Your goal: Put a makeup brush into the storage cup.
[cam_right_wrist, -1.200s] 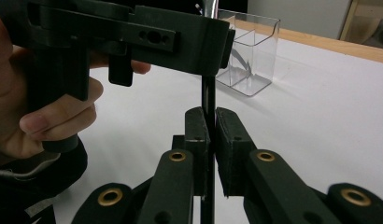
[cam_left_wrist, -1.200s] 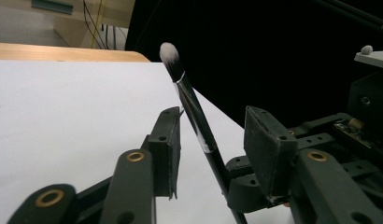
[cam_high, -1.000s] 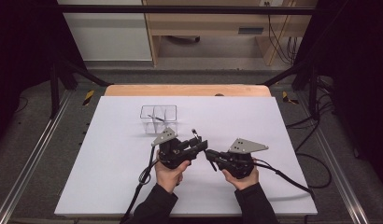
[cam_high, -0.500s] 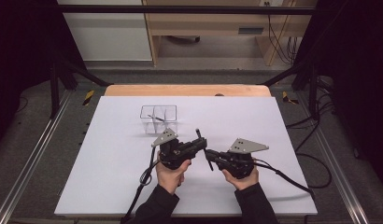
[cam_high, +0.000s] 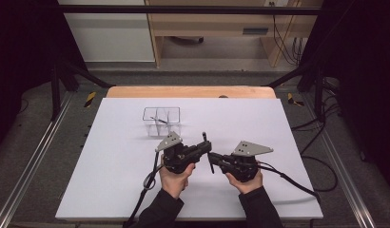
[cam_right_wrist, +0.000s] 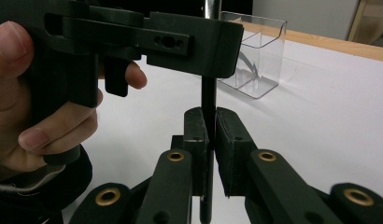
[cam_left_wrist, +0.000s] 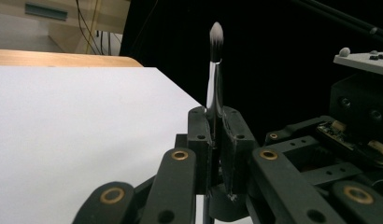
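Observation:
A slim makeup brush [cam_high: 205, 138] with a black handle, a silver ferrule and a white-tipped tuft [cam_left_wrist: 216, 35] stands between both grippers near the middle of the white table. My left gripper [cam_high: 206, 148] has just been closing its jaws and is now shut on the brush by the ferrule [cam_left_wrist: 215, 79]. My right gripper [cam_high: 213, 159] is shut on the black handle [cam_right_wrist: 208, 93] lower down, right below the left gripper's jaws. The two grippers meet tip to tip, each held in a hand.
A clear plastic box [cam_high: 160, 121] stands on the white sheet [cam_high: 112, 180] behind and left of the grippers, with a dark thin item inside it [cam_right_wrist: 248, 63]. Cables trail from both grippers toward the near edge. A wooden strip [cam_high: 188, 91] borders the far side.
The left gripper's jaws, apart a second ago, have closed onto the brush. Both hands have stayed where they were.

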`<state>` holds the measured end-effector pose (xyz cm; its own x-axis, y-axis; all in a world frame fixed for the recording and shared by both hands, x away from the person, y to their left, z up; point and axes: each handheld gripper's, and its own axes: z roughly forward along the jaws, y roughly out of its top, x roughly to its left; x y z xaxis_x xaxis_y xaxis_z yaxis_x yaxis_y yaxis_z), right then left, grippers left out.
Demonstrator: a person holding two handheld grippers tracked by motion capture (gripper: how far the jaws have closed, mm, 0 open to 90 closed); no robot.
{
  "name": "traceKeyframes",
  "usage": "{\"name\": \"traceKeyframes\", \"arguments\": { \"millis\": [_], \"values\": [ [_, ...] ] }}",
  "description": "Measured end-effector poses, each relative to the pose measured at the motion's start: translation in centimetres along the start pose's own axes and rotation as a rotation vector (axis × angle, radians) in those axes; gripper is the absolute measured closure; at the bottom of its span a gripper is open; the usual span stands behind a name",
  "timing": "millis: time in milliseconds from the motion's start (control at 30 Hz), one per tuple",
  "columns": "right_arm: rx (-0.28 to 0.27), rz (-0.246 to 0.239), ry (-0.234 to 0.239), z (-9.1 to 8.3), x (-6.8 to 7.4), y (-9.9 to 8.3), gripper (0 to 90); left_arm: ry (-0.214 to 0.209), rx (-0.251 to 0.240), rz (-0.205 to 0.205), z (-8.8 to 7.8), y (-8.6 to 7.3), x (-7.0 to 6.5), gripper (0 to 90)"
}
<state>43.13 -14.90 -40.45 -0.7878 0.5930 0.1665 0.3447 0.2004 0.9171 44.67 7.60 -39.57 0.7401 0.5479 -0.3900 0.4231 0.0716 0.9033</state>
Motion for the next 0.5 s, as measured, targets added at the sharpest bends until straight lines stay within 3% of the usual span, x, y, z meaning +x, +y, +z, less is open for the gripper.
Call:
{"name": "traceKeyframes", "arguments": {
  "millis": [300,500],
  "values": [
    [-0.024,-0.004,-0.032,-1.0,-0.2,0.5,63.6,0.022,-0.012,0.031,-1.2,0.6,0.1,83.1],
    [-0.025,0.004,-0.078,-1.5,-0.6,0.6,51.8,0.031,-0.003,0.059,-1.6,0.8,0.1,83.1]
  ]
}}
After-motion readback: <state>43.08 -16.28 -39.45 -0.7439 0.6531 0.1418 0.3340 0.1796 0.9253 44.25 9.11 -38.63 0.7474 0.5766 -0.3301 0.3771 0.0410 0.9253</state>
